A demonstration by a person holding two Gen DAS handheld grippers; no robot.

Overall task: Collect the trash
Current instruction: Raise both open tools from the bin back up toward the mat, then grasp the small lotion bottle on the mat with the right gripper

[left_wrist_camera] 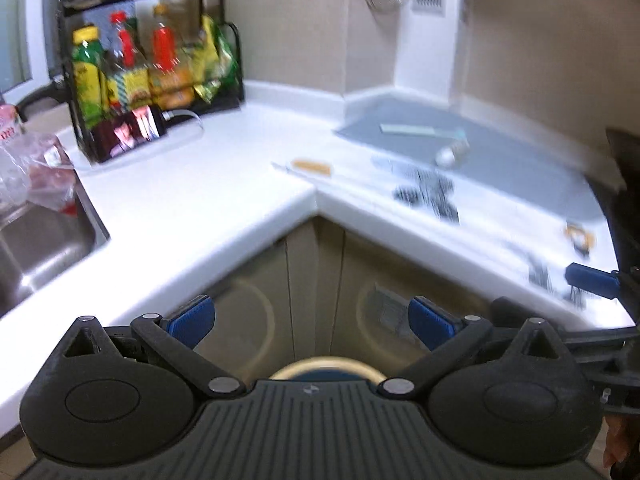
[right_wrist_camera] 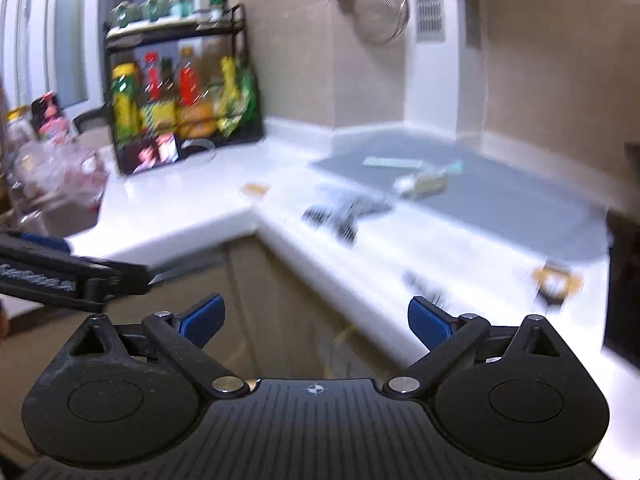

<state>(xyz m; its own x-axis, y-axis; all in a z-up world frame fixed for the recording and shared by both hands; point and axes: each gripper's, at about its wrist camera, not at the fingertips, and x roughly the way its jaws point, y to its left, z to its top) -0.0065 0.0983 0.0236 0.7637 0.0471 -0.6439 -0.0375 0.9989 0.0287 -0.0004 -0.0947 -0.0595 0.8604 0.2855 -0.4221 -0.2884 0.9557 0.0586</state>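
Note:
Trash lies on the white L-shaped counter [left_wrist_camera: 224, 200]: a small brown wrapper [left_wrist_camera: 311, 166], a black-printed wrapper [left_wrist_camera: 428, 194], a crumpled bottle-like piece [left_wrist_camera: 452, 153] on a grey mat [left_wrist_camera: 500, 160], and an orange-and-black scrap [left_wrist_camera: 579, 237]. My left gripper [left_wrist_camera: 311, 322] is open and empty, held in front of the corner cabinet below the counter edge. My right gripper [right_wrist_camera: 316, 322] is open and empty, low in front of the counter; the same wrappers [right_wrist_camera: 344, 212] and scrap [right_wrist_camera: 556, 280] show blurred ahead of it.
A black rack of sauce bottles [left_wrist_camera: 148, 60] stands at the back left, with a phone [left_wrist_camera: 128, 130] leaning on it. A steel sink [left_wrist_camera: 40, 248] with plastic bags [left_wrist_camera: 32, 168] is at the left. A strainer [right_wrist_camera: 380, 8] hangs on the wall.

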